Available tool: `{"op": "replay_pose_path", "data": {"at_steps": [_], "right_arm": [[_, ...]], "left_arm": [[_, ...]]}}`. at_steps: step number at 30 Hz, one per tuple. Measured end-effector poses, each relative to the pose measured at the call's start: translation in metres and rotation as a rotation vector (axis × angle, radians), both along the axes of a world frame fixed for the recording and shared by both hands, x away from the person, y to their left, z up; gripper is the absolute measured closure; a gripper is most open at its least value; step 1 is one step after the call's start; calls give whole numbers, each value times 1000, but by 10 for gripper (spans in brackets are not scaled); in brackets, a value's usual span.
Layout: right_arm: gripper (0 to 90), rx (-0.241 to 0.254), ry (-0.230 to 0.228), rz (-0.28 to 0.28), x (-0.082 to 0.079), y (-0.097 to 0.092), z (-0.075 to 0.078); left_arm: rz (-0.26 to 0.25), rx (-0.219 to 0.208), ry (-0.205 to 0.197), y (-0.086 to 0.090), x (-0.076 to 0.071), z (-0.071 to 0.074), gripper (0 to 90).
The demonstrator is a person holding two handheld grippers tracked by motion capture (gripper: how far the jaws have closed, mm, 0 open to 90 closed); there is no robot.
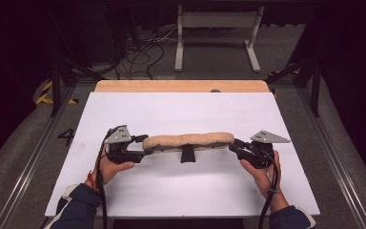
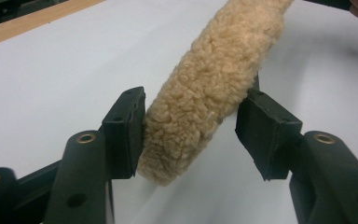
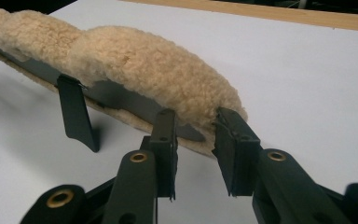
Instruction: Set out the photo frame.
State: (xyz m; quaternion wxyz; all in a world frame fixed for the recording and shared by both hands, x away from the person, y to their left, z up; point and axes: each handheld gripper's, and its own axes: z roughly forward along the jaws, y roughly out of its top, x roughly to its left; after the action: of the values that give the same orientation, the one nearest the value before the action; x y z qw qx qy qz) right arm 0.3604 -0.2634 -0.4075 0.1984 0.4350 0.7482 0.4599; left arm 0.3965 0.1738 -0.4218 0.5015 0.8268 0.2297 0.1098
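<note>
**A:** Fleece, tan and curly, stretched between your two hands: that long fleece pad (image 1: 188,140) hangs just above the white table (image 1: 181,191), about mid-table, running left to right in the high view. Do you have it at both ends?

**B:** At the right end you do. Your right gripper (image 1: 236,144) has its jaws pinching the pad's tip, pressed into the pile on one side and against the dark backing (image 3: 121,95) on the other, as the right gripper view shows.

**A:** And your left?

**B:** Your left gripper (image 1: 145,144) has the other end between its jaws. In the left gripper view one pad (image 2: 129,130) touches the fleece; the other (image 2: 265,135) sits at the fleece's edge, and you cannot tell from here whether it presses.

**A:** What is that dark piece under the middle?

**B:** A short black strap (image 1: 188,153) hangs from the backing, its lower end near the table surface. In the right gripper view it drops from the underside, well apart from your jaws.

**A:** And beyond your hands?

**B:** A wooden strip (image 1: 181,86) runs along the table's far edge.
</note>
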Motion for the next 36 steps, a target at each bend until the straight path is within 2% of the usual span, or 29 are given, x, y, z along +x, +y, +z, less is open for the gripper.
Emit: {"op": "replay_pose_path", "data": {"at_steps": [13, 18, 22, 36], "right_arm": [[687, 10, 5, 10, 13, 1, 0], [686, -5, 3, 8, 20, 4, 1], [687, -10, 5, 14, 25, 6, 1], [686, -20, 16, 11, 41, 15, 1]], "left_arm": [[-14, 27, -9, 1, -11, 3, 476], [-12, 83, -35, -1, -19, 7, 506], [-22, 104, -43, -1, -26, 9, 525], [-47, 125, -49, -1, -43, 10, 562]]}}
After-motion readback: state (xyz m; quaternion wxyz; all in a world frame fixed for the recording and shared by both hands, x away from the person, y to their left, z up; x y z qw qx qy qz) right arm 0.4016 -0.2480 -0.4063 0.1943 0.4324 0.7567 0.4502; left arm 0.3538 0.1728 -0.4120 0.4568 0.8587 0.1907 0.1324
